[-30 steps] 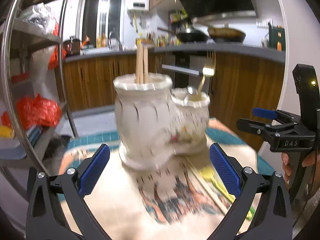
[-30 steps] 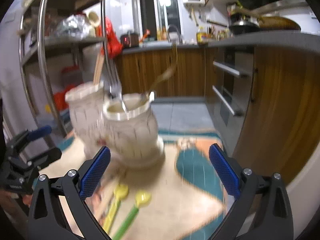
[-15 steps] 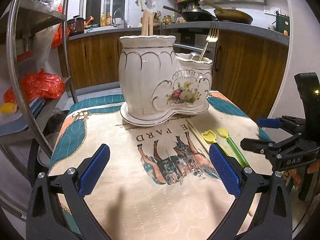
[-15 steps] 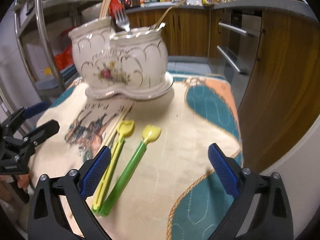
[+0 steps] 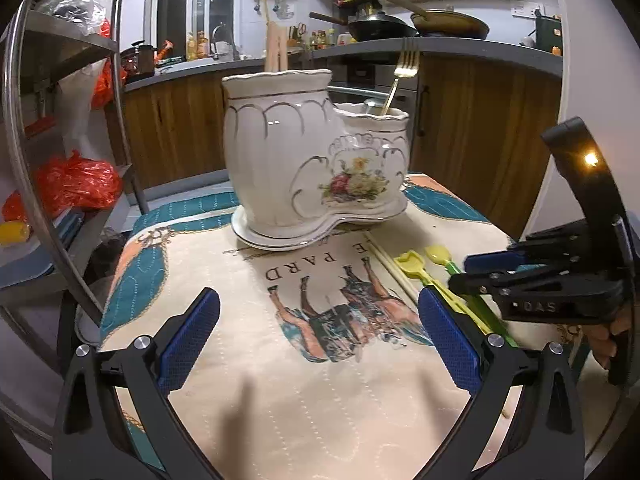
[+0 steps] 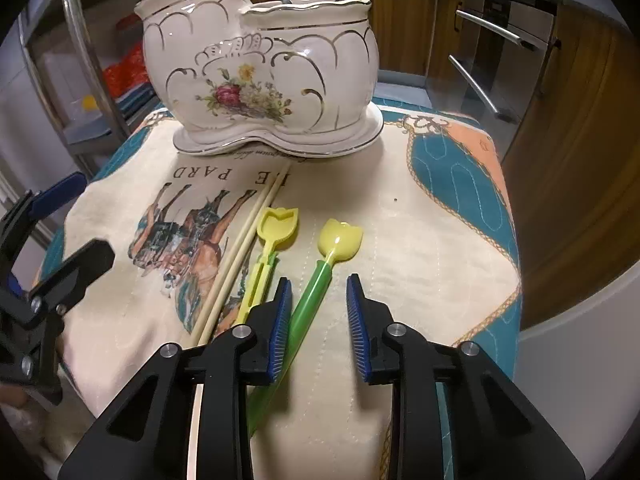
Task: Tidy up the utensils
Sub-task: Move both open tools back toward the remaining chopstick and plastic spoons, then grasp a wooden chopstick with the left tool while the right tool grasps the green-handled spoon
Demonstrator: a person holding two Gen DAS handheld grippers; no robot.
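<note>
Green-handled spoon (image 6: 316, 280) flat on the printed cloth (image 6: 420, 240), its yellow bowl toward the holder, its handle running back between the closing jaws of the right gripper (image 6: 318, 320); left pad just beside the handle, right pad clear of it, no grip visible. Angled steeply down at the cloth. Yellow fork-spoon (image 6: 268, 256) and a pair of chopsticks (image 6: 244, 248) just left. Left gripper (image 5: 318, 336) low over the cloth, jaws wide apart, nothing between. White floral ceramic holder (image 5: 312, 168) upright beyond: chopsticks in the tall compartment, gold fork (image 5: 404, 68) in the short one
</note>
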